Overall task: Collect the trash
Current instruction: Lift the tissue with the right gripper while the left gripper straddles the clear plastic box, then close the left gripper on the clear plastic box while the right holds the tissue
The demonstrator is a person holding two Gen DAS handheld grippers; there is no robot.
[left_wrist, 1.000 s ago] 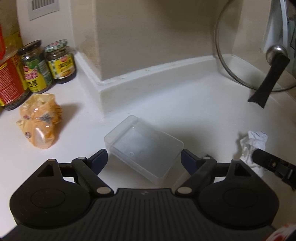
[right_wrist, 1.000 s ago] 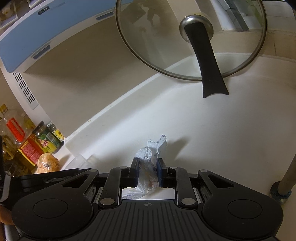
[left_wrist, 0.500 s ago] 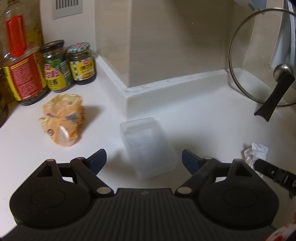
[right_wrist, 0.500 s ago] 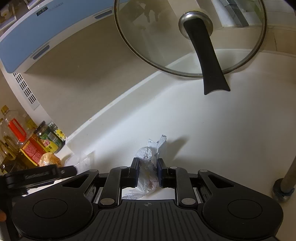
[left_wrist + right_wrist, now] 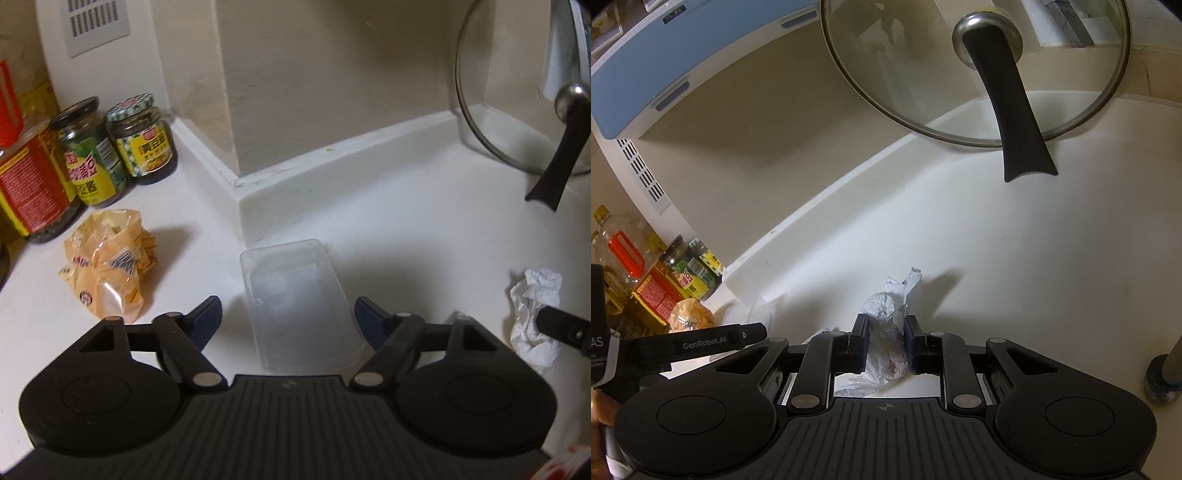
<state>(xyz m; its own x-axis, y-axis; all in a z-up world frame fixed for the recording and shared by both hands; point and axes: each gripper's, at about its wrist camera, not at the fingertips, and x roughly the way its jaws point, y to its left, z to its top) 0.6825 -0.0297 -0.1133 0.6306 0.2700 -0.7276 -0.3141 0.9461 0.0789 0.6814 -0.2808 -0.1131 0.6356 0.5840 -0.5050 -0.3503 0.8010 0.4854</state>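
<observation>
The right gripper was clamped on a crumpled tissue low over the white surface; the left gripper was spread wide around a clear plastic box, not touching it. An orange wrapper lay just left (near the jars). The soft tissue could slip or tear if pulled fast; the light box could skid away. The tissue's lower end was hidden.
</observation>
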